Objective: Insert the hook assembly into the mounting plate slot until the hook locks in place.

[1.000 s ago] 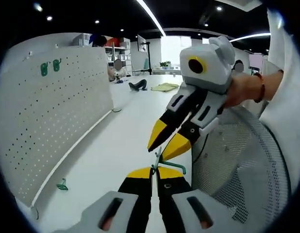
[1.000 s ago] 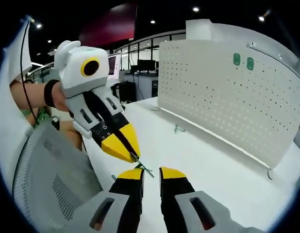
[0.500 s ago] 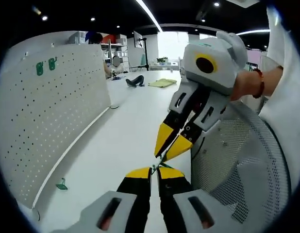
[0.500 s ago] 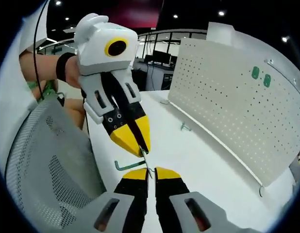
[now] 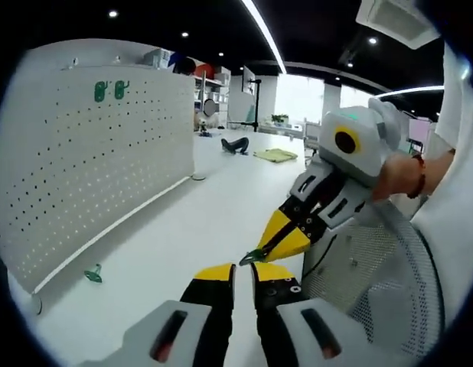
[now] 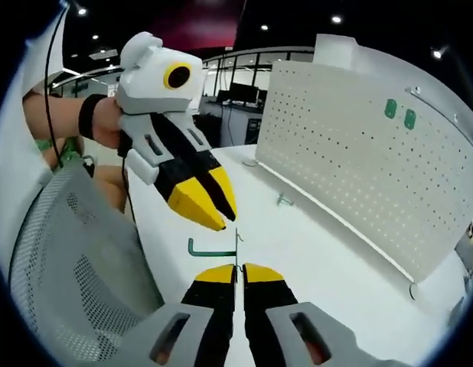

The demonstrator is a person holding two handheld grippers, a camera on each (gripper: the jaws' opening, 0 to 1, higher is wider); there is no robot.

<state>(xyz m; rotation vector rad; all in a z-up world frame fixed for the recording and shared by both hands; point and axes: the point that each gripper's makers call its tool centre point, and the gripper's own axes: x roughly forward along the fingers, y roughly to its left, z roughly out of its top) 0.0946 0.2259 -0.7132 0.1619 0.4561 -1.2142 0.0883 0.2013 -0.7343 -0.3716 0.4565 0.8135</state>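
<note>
Hook [image 6: 213, 250] handed over: now clamped in right tongs [image 6: 236, 269], released by left tongs [image 5: 243, 269], slightly parted; pegboard [image 6: 351, 160] insertion still pending.

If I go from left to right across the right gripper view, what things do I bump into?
Mesh chair back → left hand-held gripper → small green hook piece on the table → white pegboard → two green hooks on the pegboard.

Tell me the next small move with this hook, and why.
Probably carry it toward the pegboard. The right tool is shut on the green hook, the left tool is open beside it, and the board stands well off across the table.
</note>
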